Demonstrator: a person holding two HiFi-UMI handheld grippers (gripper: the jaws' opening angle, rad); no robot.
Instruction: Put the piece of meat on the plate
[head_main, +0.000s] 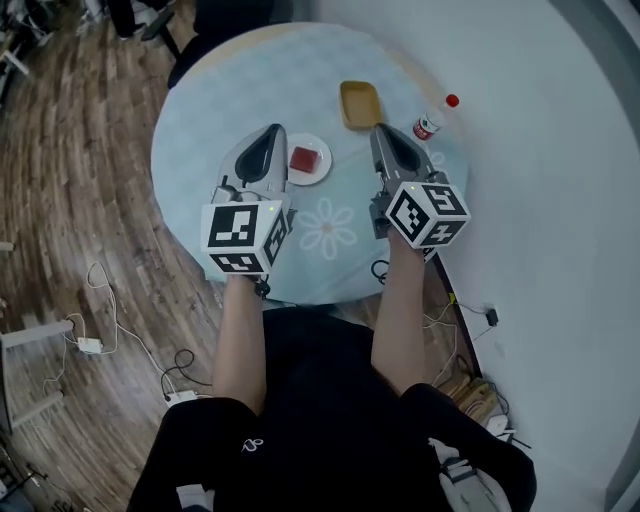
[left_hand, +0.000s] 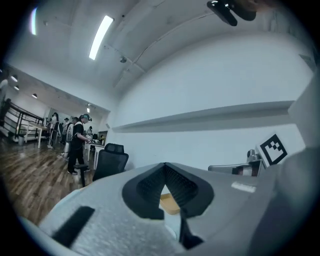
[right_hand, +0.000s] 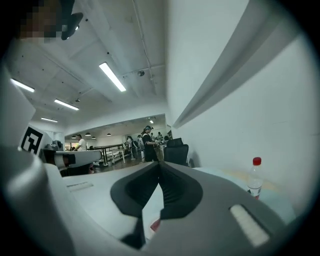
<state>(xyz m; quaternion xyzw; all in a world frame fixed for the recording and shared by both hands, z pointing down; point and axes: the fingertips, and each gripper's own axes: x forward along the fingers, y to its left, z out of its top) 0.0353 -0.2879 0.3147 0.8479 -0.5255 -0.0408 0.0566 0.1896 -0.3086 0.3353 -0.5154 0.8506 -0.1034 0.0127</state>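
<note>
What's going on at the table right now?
A person holds a gripper in each hand above the round table. The piece of meat lies on the white plate, so the job looks done. The left gripper and the right gripper are both shut and hold nothing; in the head view the plate shows between them. A tan tray and a red-capped bottle sit further back.

Left tool (head_main: 274, 131), right tool (head_main: 379, 130): both level, jaws together, empty.

Office: desk chair (left_hand: 109, 160), strip lights (left_hand: 100, 36)
</note>
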